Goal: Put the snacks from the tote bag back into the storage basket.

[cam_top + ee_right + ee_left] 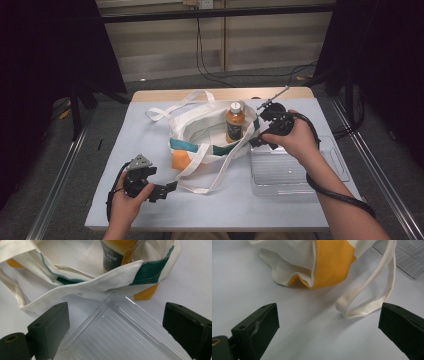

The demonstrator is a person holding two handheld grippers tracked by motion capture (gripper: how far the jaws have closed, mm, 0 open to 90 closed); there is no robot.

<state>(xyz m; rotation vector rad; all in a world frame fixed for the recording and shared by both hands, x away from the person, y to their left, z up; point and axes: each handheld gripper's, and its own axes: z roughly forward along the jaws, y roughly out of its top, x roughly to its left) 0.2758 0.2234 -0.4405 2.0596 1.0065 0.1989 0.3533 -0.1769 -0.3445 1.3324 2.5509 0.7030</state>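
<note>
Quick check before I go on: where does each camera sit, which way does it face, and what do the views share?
High view: above the person's side, looking forward and down on the table; both forearms, left gripper, right gripper.
Left gripper view: along its open jaws at the tote bag and handle loop.
Right gripper view: along its open jaws over the clear tray toward the bottle.
Shared: bag, tray.

Open fingers over a clear tray, facing a tote bag

The right gripper (116,327) has its black fingers (48,327) spread wide above the clear ribbed tray (120,337); just beyond the tray sits the white tote bag (100,280), a bottle (113,252) upright inside it.
</note>
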